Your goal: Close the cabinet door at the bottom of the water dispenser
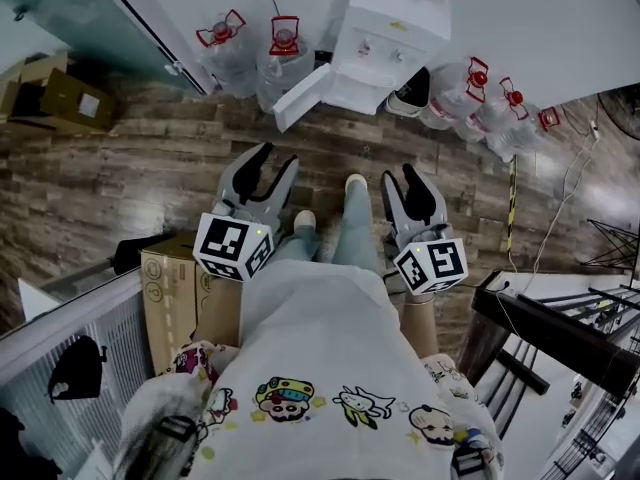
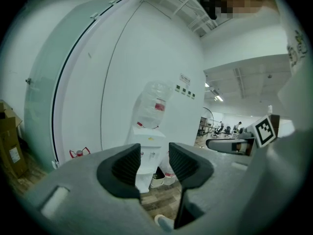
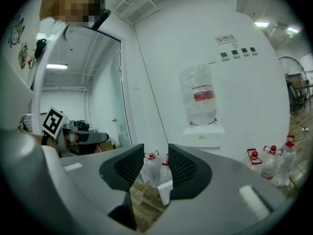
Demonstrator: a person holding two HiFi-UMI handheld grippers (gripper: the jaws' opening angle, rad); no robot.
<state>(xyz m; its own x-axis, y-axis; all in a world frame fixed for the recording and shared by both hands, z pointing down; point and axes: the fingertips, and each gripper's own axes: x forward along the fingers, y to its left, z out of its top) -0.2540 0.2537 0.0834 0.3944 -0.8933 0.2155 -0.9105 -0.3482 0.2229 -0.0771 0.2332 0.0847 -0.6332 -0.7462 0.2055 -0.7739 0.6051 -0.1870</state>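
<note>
1. The water dispenser (image 1: 395, 28) stands against the white wall at 12 o'clock from the person, with an upturned bottle (image 3: 199, 99) on top.
2. Its cabinet door (image 1: 300, 96) at the bottom hangs open, swung out over the wooden floor (image 1: 150, 168) toward 11 o'clock.
3. The left gripper (image 1: 279, 158) is held out low at about 11 o'clock with its jaws spread and nothing between them. It is well short of the door.
4. The right gripper (image 1: 400, 175) is at about 1 o'clock, also spread and empty, pointing toward the dispenser's foot.
5. Open floor lies between both grippers and the door. Only the person's own feet (image 1: 305, 220) are in that stretch.
6. Two red-capped water jugs (image 1: 222, 38) crowd the wall just left of the door, right beside its swung-out edge.
7. More jugs (image 1: 470, 83) cluster at 1 to 2 o'clock, right of the dispenser, with a dark-and-pale item (image 1: 410, 93) tucked at its base that I can't identify.
8. A cardboard box (image 1: 65, 98) sits far off at 10 o'clock by the glass partition, and another box (image 1: 165, 288) stands close at 8 o'clock.
</note>
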